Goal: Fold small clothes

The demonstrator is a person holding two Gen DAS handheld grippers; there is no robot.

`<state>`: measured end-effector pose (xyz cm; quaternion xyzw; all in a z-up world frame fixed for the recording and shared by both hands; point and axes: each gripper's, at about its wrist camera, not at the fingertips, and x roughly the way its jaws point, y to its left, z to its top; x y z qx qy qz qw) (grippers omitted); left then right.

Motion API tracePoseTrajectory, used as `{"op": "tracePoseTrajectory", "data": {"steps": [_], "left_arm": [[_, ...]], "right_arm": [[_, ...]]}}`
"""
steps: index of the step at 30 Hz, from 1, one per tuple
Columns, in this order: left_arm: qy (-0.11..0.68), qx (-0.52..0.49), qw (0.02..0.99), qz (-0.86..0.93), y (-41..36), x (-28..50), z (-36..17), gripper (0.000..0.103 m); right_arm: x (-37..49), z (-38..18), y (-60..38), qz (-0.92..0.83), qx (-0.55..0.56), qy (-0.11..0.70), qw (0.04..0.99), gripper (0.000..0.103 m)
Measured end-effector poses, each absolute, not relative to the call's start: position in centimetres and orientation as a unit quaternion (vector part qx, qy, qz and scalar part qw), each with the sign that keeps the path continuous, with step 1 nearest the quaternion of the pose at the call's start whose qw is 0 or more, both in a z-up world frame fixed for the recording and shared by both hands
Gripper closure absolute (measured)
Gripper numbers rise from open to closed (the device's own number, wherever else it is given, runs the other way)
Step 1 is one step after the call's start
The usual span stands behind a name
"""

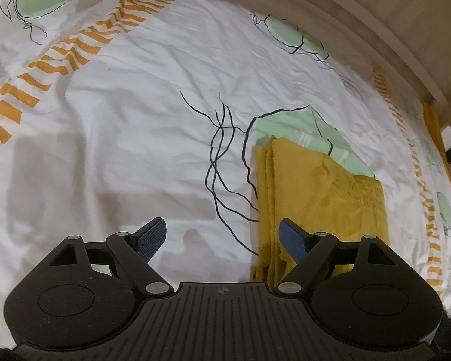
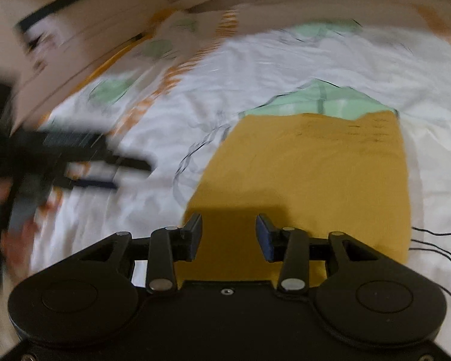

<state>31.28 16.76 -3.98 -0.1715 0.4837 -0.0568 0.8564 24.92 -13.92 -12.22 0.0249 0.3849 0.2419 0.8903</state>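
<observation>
1. The left tongs [image 1: 224, 242] stand wide open with nothing between the blue pads. They hover over the white bedsheet [image 1: 135, 135], with the right-hand pad at the near left edge of the yellow garment [image 1: 321, 198]; I cannot tell whether it touches the cloth.

2. The right tongs [image 2: 228, 236] are also parted and grip nothing. They hang above the near end of the yellow garment [image 2: 309, 177], casting a dark shadow on it just ahead of the fingers. This view is smeared by motion, so fine detail is lost.

3. The garment lies on the bed as a neat oblong, layered, with stacked folded edges showing along its left side in the left wrist view. Its far end covers part of a green leaf print [image 1: 297, 126] on the sheet. A knitted or openwork texture shows near its far right corner.

4. Off to the left in the right wrist view, a dark blurred shape [image 2: 75, 153] is most likely the other tool.

5. Beyond the bed runs a pale wooden bed frame [image 1: 375, 39], and an orange striped band [image 1: 84, 48] crosses the sheet.

6. Judgement: the folding of this piece looks nearly or wholly done, both tongs having no hold on it. The next move probably calls for either one more fold, gripping an end edge through all layers, or setting the piece aside without disturbing the stack.
</observation>
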Motion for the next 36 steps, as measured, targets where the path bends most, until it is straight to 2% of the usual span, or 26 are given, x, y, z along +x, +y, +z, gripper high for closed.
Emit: {"op": "tracePoseTrajectory", "data": {"steps": [8, 19, 21, 22, 24, 25, 29, 36], "left_arm": [[0.483, -0.175, 0.854, -0.080, 15.6, 31.2, -4.3, 0.021], [0.477, -0.224, 0.841, -0.124, 14.1, 32.1, -5.7, 0.022], [0.480, -0.225, 0.839, -0.123, 14.1, 32.2, -5.9, 0.022], [0.481, -0.223, 0.839, -0.122, 14.1, 32.1, -5.8, 0.022], [0.481, -0.217, 0.840, -0.124, 13.9, 32.0, -5.8, 0.022], [0.480, -0.214, 0.842, -0.125, 13.8, 32.0, -5.7, 0.022], [0.474, -0.202, 0.848, -0.129, 13.3, 31.8, -5.4, 0.022], [0.469, -0.149, 0.861, -0.129, 11.5, 31.9, -6.1, 0.022]], "right_arm": [[19.7, -12.7, -10.0, 0.292, -0.119, 0.313, 0.896, 0.052], [19.1, -14.8, -7.5, 0.306, -0.251, 0.282, 0.874, 0.054], [19.2, -14.9, -7.6, 0.307, -0.250, 0.275, 0.876, 0.061], [19.3, -14.9, -7.7, 0.308, -0.242, 0.275, 0.878, 0.070], [19.6, -14.6, -8.2, 0.309, -0.216, 0.279, 0.883, 0.079], [19.8, -14.5, -8.4, 0.306, -0.202, 0.282, 0.886, 0.093], [20.1, -13.8, -9.1, 0.331, -0.138, 0.303, 0.883, 0.092], [20.0, -15.3, -8.6, 0.339, -0.137, 0.323, 0.873, 0.089]]}}
